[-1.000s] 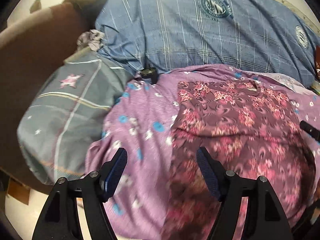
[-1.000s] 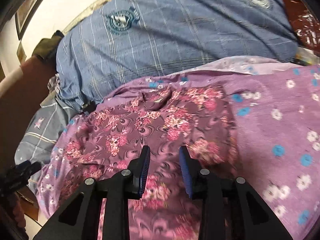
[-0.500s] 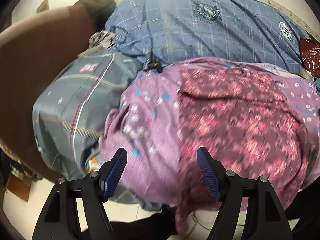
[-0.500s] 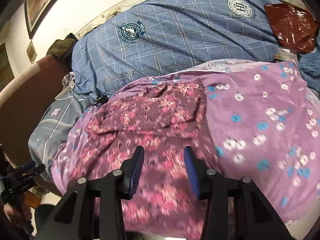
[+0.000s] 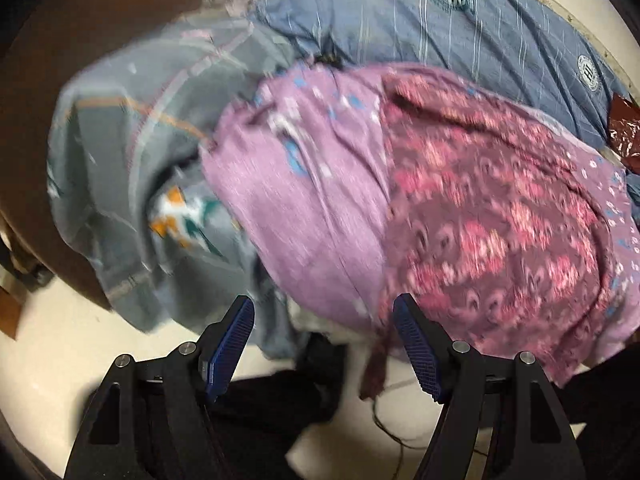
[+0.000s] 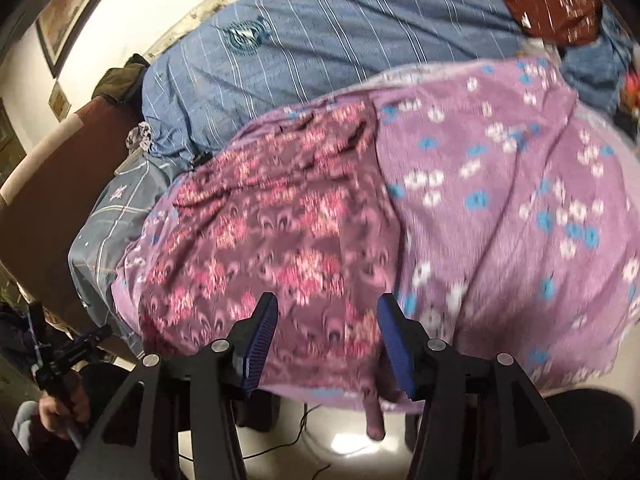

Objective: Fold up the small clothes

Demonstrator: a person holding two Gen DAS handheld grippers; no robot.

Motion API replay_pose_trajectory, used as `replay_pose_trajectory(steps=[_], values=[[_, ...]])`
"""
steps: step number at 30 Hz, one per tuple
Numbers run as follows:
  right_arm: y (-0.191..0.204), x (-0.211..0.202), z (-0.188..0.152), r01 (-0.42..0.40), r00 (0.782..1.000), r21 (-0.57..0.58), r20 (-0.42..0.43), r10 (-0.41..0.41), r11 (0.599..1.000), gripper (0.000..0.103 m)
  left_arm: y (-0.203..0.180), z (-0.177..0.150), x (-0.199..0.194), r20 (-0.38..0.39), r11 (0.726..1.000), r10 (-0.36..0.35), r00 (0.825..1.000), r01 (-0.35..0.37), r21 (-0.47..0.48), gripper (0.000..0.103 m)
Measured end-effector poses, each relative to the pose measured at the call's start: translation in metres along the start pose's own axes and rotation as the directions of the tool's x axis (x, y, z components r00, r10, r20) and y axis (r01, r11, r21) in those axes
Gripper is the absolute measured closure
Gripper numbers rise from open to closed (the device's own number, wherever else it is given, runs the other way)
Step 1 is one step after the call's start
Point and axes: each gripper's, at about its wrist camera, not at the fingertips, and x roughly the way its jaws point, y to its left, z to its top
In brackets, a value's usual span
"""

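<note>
The maroon garment with pink floral print (image 6: 280,236) lies spread flat on the purple bedspread with blue and white flowers (image 6: 500,208), on the bed. In the right wrist view it fills the centre and lower left of the frame, directly ahead of the right tool (image 6: 326,338), whose jaws stand moderately apart over its near hem and grip nothing. In the left wrist view the same garment (image 5: 492,220) sits to the right of centre, up and right of the left tool (image 5: 324,336), which gapes wide and empty over the bed's edge and the pale floor (image 5: 60,360). So the right tool is the nearer. The garment's long axis seems to run away from the tools toward the blue striped pillow (image 6: 340,40), though blur makes this uncertain.

Count: 1 garment to fold, 1 bedspread, 1 blue pillow, 1 grey patterned pillow (image 5: 132,140), 2 tools.
</note>
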Motion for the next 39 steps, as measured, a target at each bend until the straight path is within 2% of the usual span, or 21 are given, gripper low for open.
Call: replay_pose_trajectory(steps=[4,8,11,15,17,19,20,21,22,23,24,25,26,28,33,36,39], values=[[-0.006,0.01,-0.017,-0.019,0.997,0.032,-0.074,0.021,0.999,0.048,-0.003,-0.011,0.03,-0.088,0.999,-0.03,0.996,0.032,0.02,0.031],[-0.021,0.022,-0.036,-0.045,0.988,0.113,-0.145,0.061,0.993,0.047,-0.008,-0.015,0.057,-0.148,0.998,-0.041,0.988,0.046,0.034,0.031],[-0.029,0.039,-0.049,-0.03,0.978,0.165,-0.201,0.063,0.986,0.045,-0.014,-0.013,0.07,-0.166,0.997,-0.05,0.985,0.058,0.041,0.031],[-0.031,0.063,-0.057,0.022,0.968,0.164,-0.249,0.019,0.986,0.044,-0.016,-0.011,0.086,-0.18,0.996,-0.069,0.981,0.079,0.051,0.031],[-0.031,0.08,-0.06,0.055,0.956,0.139,-0.293,-0.012,0.989,0.043,-0.02,-0.013,0.097,-0.193,0.995,-0.07,0.979,0.082,0.052,0.033],[-0.029,0.1,-0.063,0.103,0.943,0.108,-0.326,-0.063,0.989,0.043,-0.016,-0.014,0.108,-0.218,0.994,-0.092,0.972,0.101,0.031,0.039],[-0.028,0.109,-0.065,0.123,0.938,0.099,-0.336,-0.083,0.988,0.043,-0.015,-0.016,0.112,-0.23,0.994,-0.104,0.968,0.11,0.013,0.052],[-0.028,0.116,-0.067,0.13,0.934,0.093,-0.346,-0.09,0.987,0.044,-0.011,-0.016,0.119,-0.251,0.992,-0.125,0.96,0.125,-0.016,0.07],[-0.027,0.123,-0.069,0.136,0.926,0.083,-0.364,-0.096,0.987,0.049,-0.007,-0.016,0.125,-0.269,0.99,-0.144,0.952,0.137,-0.046,0.078],[-0.025,0.129,-0.072,0.142,0.918,0.07,-0.383,-0.105,0.987,0.058,-0.003,-0.017,0.13,-0.281,0.986,-0.162,0.946,0.147,-0.072,0.088],[-0.023,0.133,-0.076,0.149,0.909,0.049,-0.4,-0.118,0.988,0.088,0.003,-0.016,0.134,-0.284,0.982,-0.181,0.942,0.157,-0.106,0.095],[-0.021,0.133,-0.078,0.155,0.903,0.027,-0.408,-0.131,0.988,0.1,0.005,-0.017,0.135,-0.279,0.98,-0.186,0.942,0.157,-0.123,0.096],[-0.019,0.129,-0.079,0.157,0.905,0.013,-0.402,-0.138,0.988,0.1,0.008,-0.016,0.134,-0.271,0.976,-0.197,0.942,0.163,-0.141,0.097],[-0.016,0.117,-0.078,0.125,0.913,0.028,-0.395,-0.104,0.992,0.1,0.015,-0.015,0.129,-0.248,0.967,-0.231,0.941,0.193,-0.169,0.098],[-0.01,0.07,-0.066,-0.042,0.92,0.109,-0.383,0.081,0.993,0.1,0.021,-0.014,0.099,-0.2,0.95,-0.301,0.932,0.275,-0.148,0.099],[-0.002,0.032,-0.052,-0.174,0.916,0.135,-0.341,0.21,0.975,0.1,0.027,-0.011,0.07,-0.155,0.941,-0.332,0.931,0.316,-0.12,0.099],[0.007,0.001,-0.032,-0.276,0.908,0.151,-0.283,0.309,0.949,0.1,0.036,-0.004,0.037,-0.108,0.919,-0.391,0.914,0.38,-0.105,0.099]])
